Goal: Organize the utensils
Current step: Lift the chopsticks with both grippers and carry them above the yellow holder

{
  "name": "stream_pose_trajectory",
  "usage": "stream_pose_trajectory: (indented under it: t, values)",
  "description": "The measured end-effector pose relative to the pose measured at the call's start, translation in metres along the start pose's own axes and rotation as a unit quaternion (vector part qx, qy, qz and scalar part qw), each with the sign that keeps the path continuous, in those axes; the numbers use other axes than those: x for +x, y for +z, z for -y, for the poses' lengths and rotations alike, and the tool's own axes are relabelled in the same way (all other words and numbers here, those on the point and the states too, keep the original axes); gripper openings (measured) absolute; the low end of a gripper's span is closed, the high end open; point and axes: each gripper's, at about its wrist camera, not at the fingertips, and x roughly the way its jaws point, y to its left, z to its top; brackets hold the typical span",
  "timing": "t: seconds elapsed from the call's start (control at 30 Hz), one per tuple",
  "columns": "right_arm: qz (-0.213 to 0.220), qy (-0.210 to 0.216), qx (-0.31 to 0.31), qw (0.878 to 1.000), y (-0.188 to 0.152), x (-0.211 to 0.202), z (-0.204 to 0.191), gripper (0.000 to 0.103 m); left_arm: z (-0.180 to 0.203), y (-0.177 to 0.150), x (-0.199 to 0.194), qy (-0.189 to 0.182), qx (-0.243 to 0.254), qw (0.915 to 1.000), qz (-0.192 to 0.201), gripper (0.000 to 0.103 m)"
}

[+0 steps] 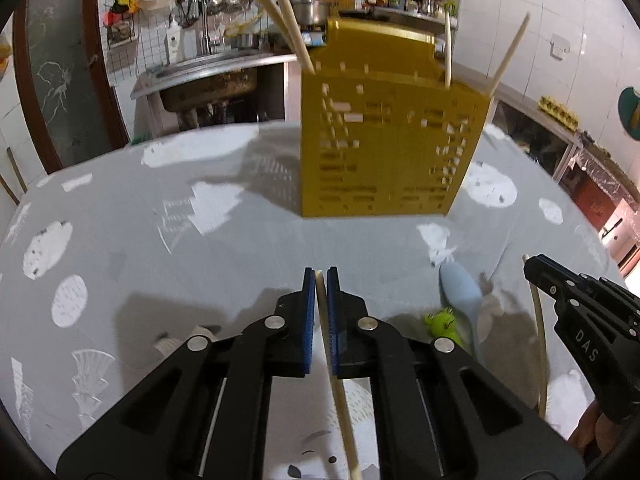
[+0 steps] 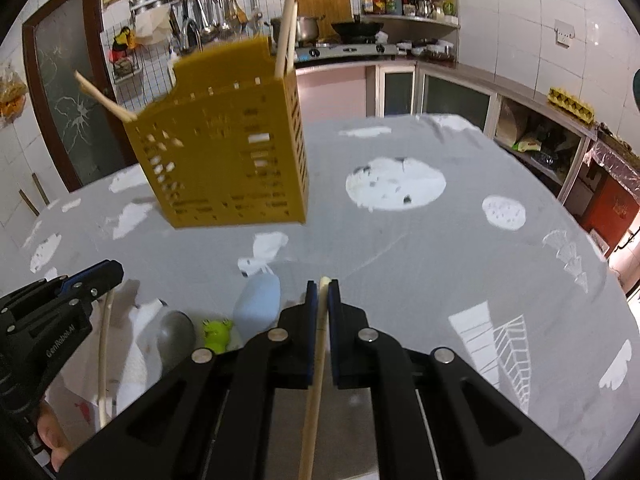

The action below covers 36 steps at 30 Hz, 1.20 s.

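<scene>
Left hand-held gripper [image 1: 321, 276] clamped on chopstick [image 1: 334, 380], right hand-held gripper [image 2: 323, 286] pinching another chopstick [image 2: 314, 400]. Yellow utensil holder [image 1: 384, 140] at 12 o'clock on worktop [image 1: 160, 260], few chopsticks inside. Blue spoon [image 1: 460, 288], green frog toy [image 1: 442, 320] between grippers.

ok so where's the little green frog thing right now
The small green frog figure lies on the grey tablecloth near the camera, between the two grippers, beside the pale blue spoon and in front of the yellow slotted utensil holder.
</scene>
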Motion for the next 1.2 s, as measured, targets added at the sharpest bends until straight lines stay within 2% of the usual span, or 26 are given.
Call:
stream_pose_trajectory:
  t: [0.23,0.33,0.57,0.97,1.2]
  values:
    - [0.052,0.005,0.003,0.999,0.014,-0.027,0.002,0.005,-0.007,0.014,-0.037,0.012,0.008,0.9978,0.064,0.004]
    - [0.083,0.009,0.000,0.996,0.019,-0.043,0.001,0.005,-0.010,0.018,-0.056,0.016,0.012,0.9949,0.099,0.004]
    - [0.149,0.011,-0.012,0.989,0.028,-0.075,-0.001,0.005,-0.008,0.025,-0.085,0.019,0.025,0.9878,0.153,0.004]
    - [0.219,0.014,-0.018,0.975,0.034,-0.110,-0.006,0.005,-0.011,0.028,-0.109,0.016,0.025,0.9800,0.197,0.004]
    - [0.235,0.016,-0.018,0.972,0.042,-0.110,-0.006,0.005,-0.013,0.039,-0.112,0.017,0.023,0.9762,0.215,0.004]
